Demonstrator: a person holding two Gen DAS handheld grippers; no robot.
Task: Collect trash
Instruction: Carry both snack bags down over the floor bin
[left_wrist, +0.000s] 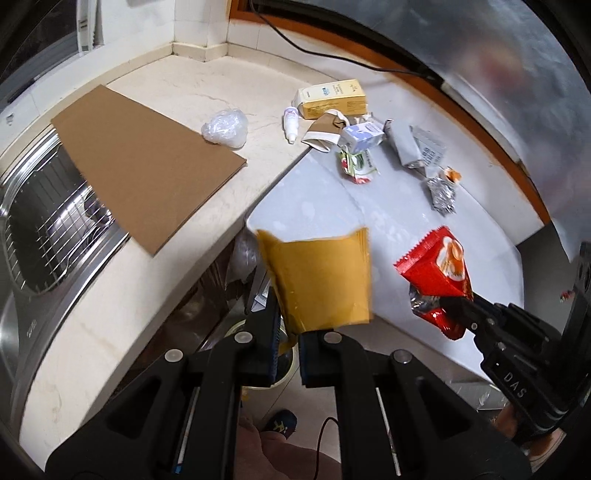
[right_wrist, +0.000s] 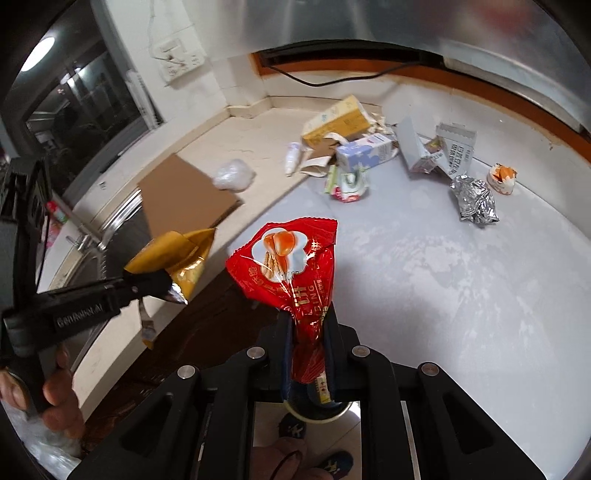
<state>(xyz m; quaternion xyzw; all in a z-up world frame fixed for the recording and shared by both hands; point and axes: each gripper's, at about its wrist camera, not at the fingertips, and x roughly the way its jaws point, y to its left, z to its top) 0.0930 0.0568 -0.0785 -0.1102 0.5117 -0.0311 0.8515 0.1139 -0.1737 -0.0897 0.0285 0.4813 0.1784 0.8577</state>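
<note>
Cardboard sheet (left_wrist: 147, 166) over sink (left_wrist: 44, 236)

Cream stone counter (left_wrist: 155, 302) wraps corner, meets pale grey-white worktop (right_wrist: 461, 295) ahead of tool. On counter: flat brown cardboard sheet (left_wrist: 147, 166) far left, overhanging steel sink (left_wrist: 40, 221); crumpled clear plastic bag (left_wrist: 225, 127) beside it; small white bottle (left_wrist: 290, 122); yellow carton (left_wrist: 332, 99). On worktop, far ahead: blue-white carton (right_wrist: 365, 152), crumpled silver foil wrapper (right_wrist: 474, 199), small orange-white wrapper (right_wrist: 501, 178).
</note>
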